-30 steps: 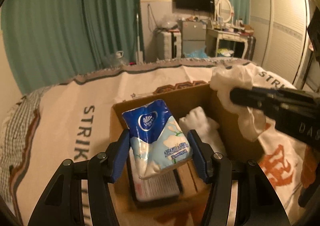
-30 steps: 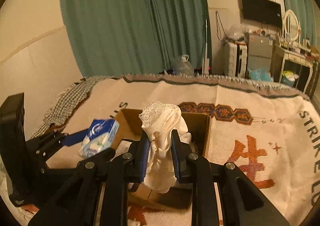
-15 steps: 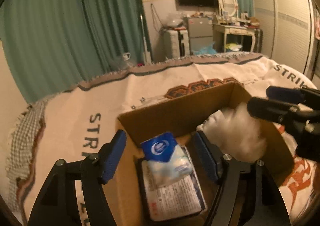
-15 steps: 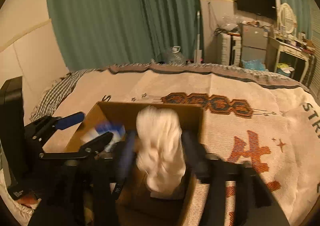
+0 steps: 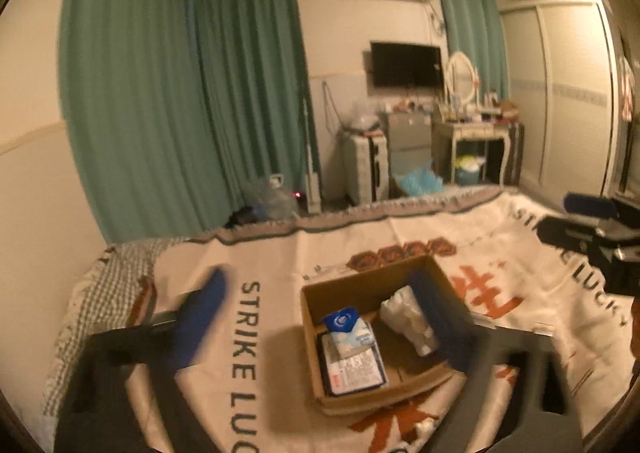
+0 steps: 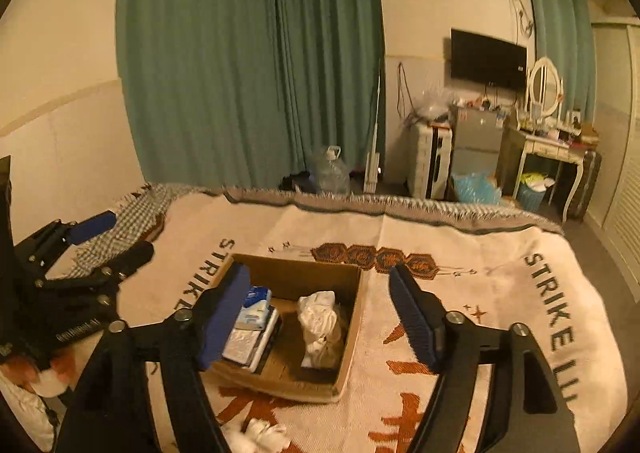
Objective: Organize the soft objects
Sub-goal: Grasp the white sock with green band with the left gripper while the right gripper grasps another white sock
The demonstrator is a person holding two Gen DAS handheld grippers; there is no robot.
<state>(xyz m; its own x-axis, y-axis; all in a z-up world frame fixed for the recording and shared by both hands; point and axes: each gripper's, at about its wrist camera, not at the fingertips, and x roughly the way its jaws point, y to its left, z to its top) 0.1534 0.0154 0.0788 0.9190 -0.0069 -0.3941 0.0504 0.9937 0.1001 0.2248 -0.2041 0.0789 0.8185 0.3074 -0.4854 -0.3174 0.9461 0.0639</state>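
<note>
My left gripper [image 5: 320,317] and right gripper [image 6: 320,309] have just been opening; both sets of fingers stand apart, empty. Below, the tissue pack [image 6: 253,308] and white cloth [image 6: 320,323] lie inside the cardboard box [image 6: 352,333] on the bed. Loose white cloth [image 6: 260,435] nearer me could get snagged. The blanket [image 6: 500,293] reads "STRIKE".

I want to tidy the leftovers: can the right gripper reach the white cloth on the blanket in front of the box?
Probably yes. The right gripper is open and empty, and the white cloth lies uncovered on the blanket, outside the box. Only the gripper's own arms hang above it.
</note>
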